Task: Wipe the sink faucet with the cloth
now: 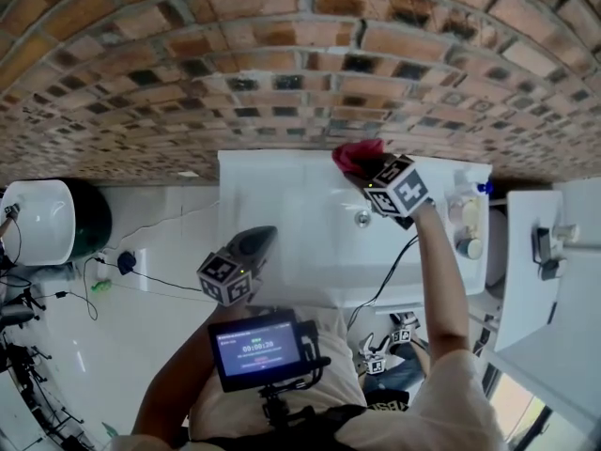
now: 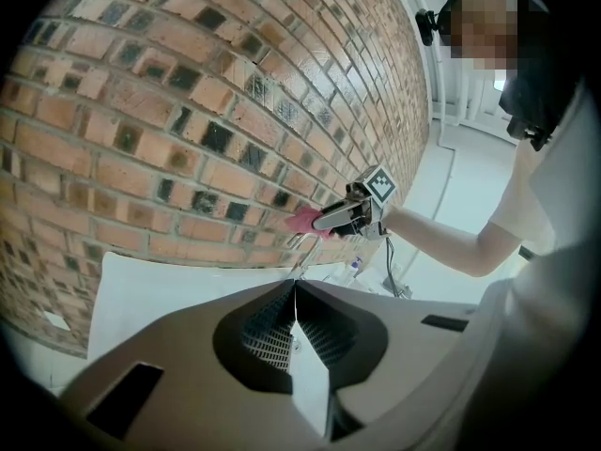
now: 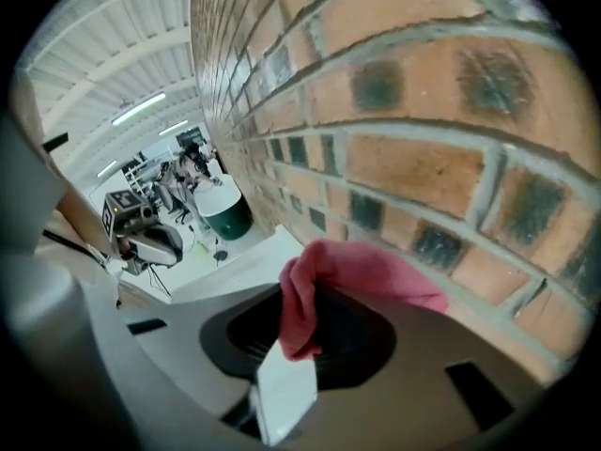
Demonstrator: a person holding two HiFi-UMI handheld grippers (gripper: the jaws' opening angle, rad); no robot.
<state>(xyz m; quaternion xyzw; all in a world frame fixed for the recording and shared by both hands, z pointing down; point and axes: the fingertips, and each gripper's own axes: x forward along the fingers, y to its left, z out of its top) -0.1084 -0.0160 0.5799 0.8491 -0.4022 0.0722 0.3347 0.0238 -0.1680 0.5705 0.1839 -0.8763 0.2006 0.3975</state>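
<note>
head view: the white sink (image 1: 282, 195) sits against the brick wall (image 1: 282, 54). the right gripper (image 1: 364, 173) reaches to the sink's rear edge, right of the sink's centre. the red cloth (image 1: 356, 154) sits at its tips, bunched between the gripper and the wall. the drain (image 1: 362, 218) lies in the basin, just in front of that gripper. the left gripper (image 1: 266, 234) hangs over the sink's left front part, well apart from the cloth. a bottle (image 1: 465, 207) stands on the sink's right end. a white and green drum (image 1: 52, 219) stands on the floor to the left of the sink. a small monitor (image 1: 259, 349) sits in front of the sink, at the person's chest.

left gripper view: the two jaws are pressed together along one line, with nothing between them. beyond them, at the sink's rear edge, the right gripper holds the cloth against the wall. a slim metal part of the faucet (image 2: 297, 242) shows just below the cloth. the rest of the faucet cannot be made out.

right gripper view: the jaws pinch a fold of the cloth. the remaining cloth spills out over the upper jaw toward the wall, close to the bricks. the faucet is not visible here. the sink's top runs away to the left, with the left gripper above it.
</note>
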